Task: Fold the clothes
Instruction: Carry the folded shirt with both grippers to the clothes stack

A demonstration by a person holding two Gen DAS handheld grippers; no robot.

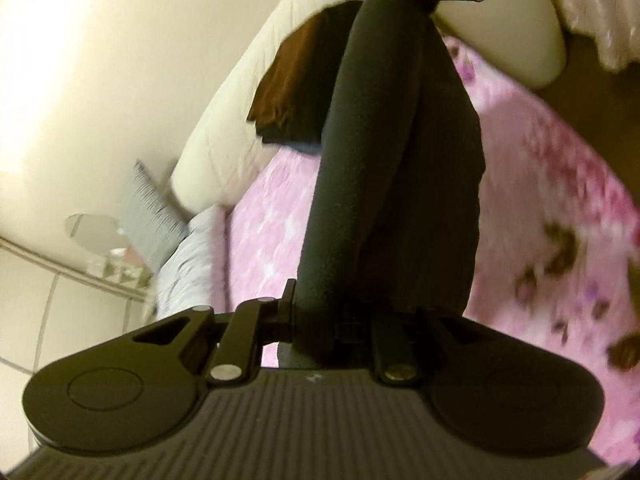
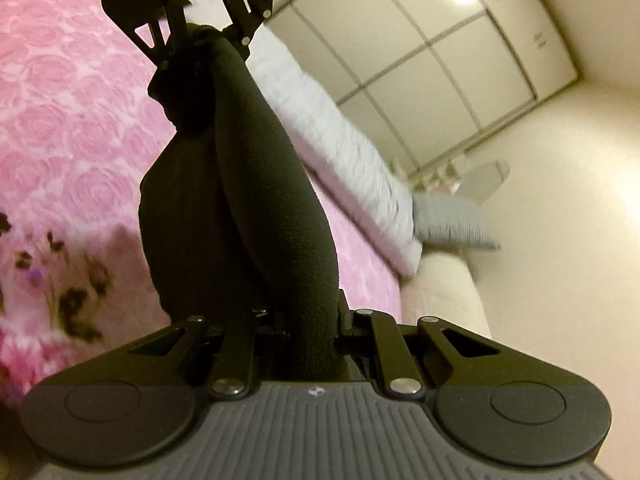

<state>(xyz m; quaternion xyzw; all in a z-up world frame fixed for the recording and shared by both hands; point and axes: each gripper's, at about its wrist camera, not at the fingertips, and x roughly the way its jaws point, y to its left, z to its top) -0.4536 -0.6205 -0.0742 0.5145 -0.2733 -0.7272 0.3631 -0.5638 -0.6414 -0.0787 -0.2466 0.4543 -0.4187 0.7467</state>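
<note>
Dark garment (image 1: pixel 424 168) stretched taut between both tools above the pink floral bedspread (image 1: pixel 552 184), left hand-held gripper (image 1: pixel 316 316) pinching one end, right hand-held gripper (image 2: pixel 316 320) pinching the other, cream headboard (image 1: pixel 224 136) behind.

Garment (image 1: pixel 400 184) perhaps trousers; bedspread (image 1: pixel 560 240) blurred

The right hand-held gripper (image 2: pixel 316 320) clamps dark cloth (image 2: pixel 240 200), apparently stretched to the left hand-held gripper (image 2: pixel 200 32), above a pink bedspread (image 2: pixel 72 100).
</note>
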